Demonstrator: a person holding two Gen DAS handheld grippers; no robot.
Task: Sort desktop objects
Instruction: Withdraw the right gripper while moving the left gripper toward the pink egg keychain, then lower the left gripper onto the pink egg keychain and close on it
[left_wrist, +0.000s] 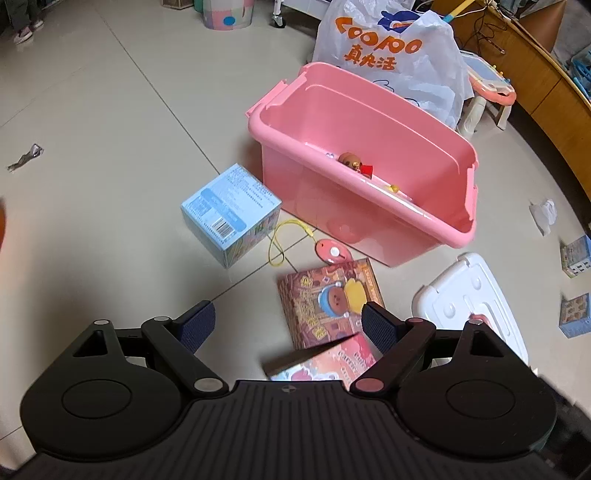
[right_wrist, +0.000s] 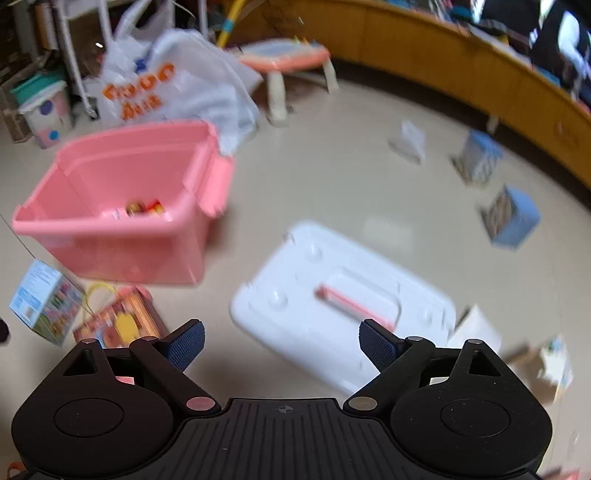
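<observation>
A pink storage bin (left_wrist: 369, 173) stands open on the floor with a small brown figure toy (left_wrist: 350, 159) inside. In front of it lie a light blue box (left_wrist: 229, 212), a pink oval tag on a yellow cord (left_wrist: 330, 251) and a brown picture box (left_wrist: 328, 301). My left gripper (left_wrist: 288, 328) hovers open just above the picture box, holding nothing. In the blurred right wrist view the pink bin (right_wrist: 122, 206) is at the left and its white lid (right_wrist: 332, 295) lies flat ahead. My right gripper (right_wrist: 282, 345) is open over the lid's near edge.
A white printed plastic bag (left_wrist: 391, 59) and a small pink children's table (left_wrist: 487, 85) stand behind the bin. Small blue boxes (right_wrist: 513, 218) and crumpled paper (left_wrist: 543, 214) lie scattered to the right. A curved wooden cabinet (right_wrist: 480, 74) bounds the far side.
</observation>
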